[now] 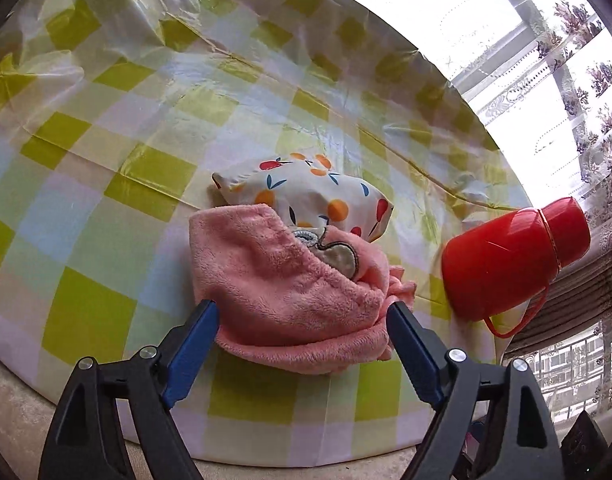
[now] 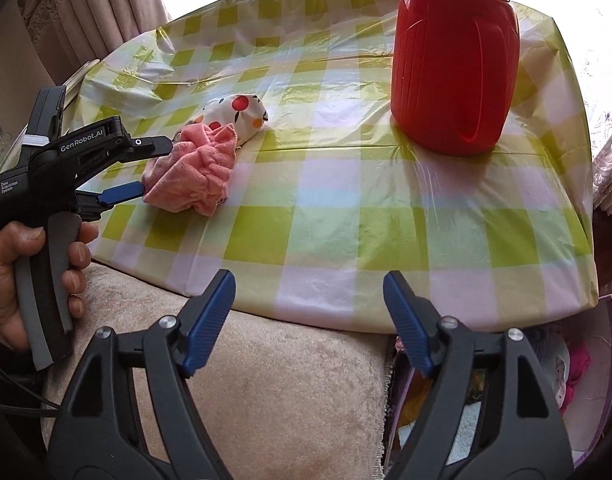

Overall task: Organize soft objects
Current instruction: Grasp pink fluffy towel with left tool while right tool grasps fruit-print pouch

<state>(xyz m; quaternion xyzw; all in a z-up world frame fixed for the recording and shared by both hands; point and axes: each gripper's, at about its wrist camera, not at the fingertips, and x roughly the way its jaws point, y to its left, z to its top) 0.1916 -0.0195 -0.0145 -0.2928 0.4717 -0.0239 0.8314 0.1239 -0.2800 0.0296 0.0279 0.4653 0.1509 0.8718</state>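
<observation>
Soft things: two, touching each other. One pink towel (image 1: 290, 292) lies crumpled on the counter (image 2: 346, 216); one fruit-print cloth (image 1: 306, 192) sits just behind it, partly under its far edge.
Hard things: one red flask (image 2: 454, 64), upright on the far right part of the counter, well apart from the towel.
Tongs: two pairs. The left tongs (image 1: 302, 320) are spread apart, one finger at each near corner of the towel, the towel between them and not clamped. The right tongs (image 2: 308, 300) are also spread apart and hold nothing, above the counter's near edge.
Hand: one hand (image 2: 10, 276) in the right view, around the left tool's handle.
Edges: the towel lies near the counter's left edge; a beige cushion (image 2: 266, 380) lies below the near edge.
Open room: a broad stretch of checked cover between towel and flask, and in front of the flask.
Beside the counter: one box (image 2: 566, 380) of mixed items at the right corner.
</observation>
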